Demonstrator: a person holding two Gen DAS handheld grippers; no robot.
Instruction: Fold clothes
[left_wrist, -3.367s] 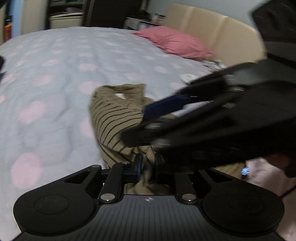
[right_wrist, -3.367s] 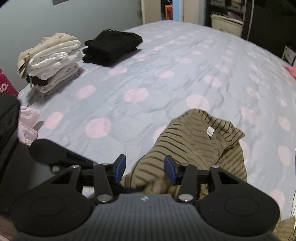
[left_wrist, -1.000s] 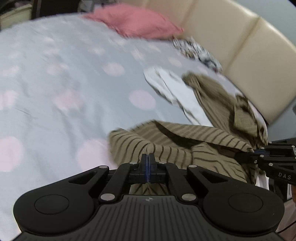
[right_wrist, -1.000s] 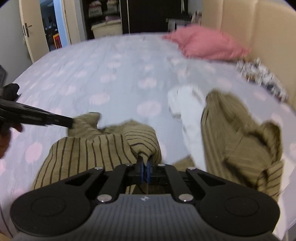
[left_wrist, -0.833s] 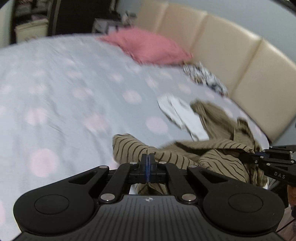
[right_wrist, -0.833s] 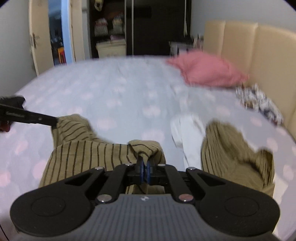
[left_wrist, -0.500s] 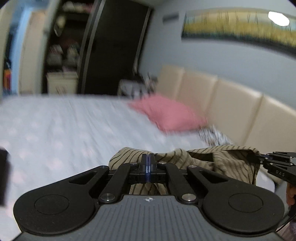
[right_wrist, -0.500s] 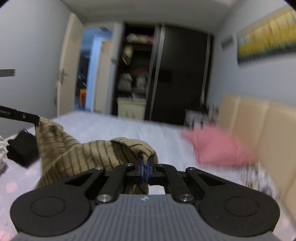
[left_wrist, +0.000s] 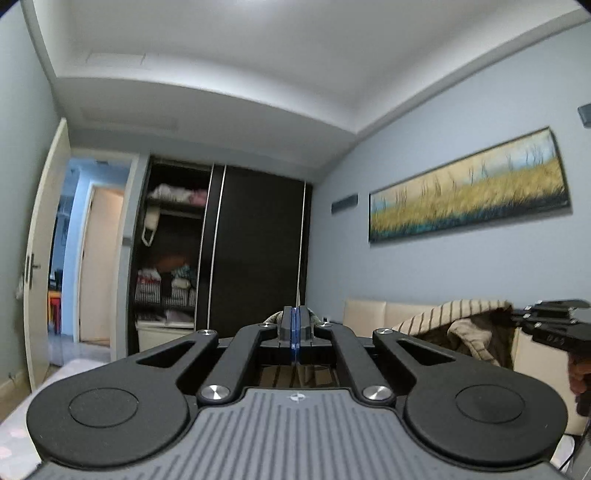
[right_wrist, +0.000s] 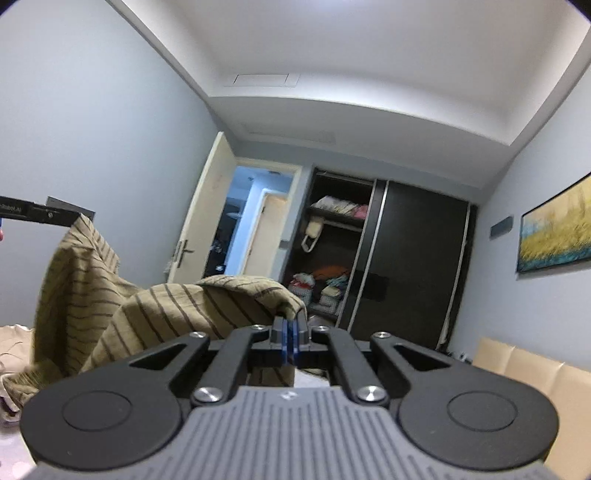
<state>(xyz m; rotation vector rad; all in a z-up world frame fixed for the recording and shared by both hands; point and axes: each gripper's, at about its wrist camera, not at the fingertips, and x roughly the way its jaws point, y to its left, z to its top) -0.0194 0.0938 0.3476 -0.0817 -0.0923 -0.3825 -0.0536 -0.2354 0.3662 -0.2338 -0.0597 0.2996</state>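
A striped shirt (right_wrist: 155, 310) of soft olive-tan cloth with thin dark lines is held up in the air, well above the bed (right_wrist: 14, 458), slung between the two tongs and sagging in loose folds. One bunched edge is pinched in the right tongs (right_wrist: 290, 341), whose blue-padded jaws are pressed together on the cloth. Another edge is clamped in the left tongs (left_wrist: 295, 328), whose jaws are likewise fully closed, with a small tuft of fabric seen just behind the tips. In the right wrist view the left tongs are seen as a thin black bar at the left edge, with the shirt draped down from its tip. In the left wrist view the right tongs are seen at the right edge, with the cloth spread toward them and part of a hand (left_wrist: 578, 373) beneath.

A corner of the pale bed cover with faint pink dots is visible at the lower left. Beyond the shirt a padded cream headboard (left_wrist: 369, 314) is seen against a grey-blue wall. A long framed painting (left_wrist: 469, 192) of a yellow field is hung above it. A dark wardrobe (right_wrist: 413, 266) with one sliding door drawn aside is shown, its shelves filled with folded items, beside an open cream door (right_wrist: 199, 218).
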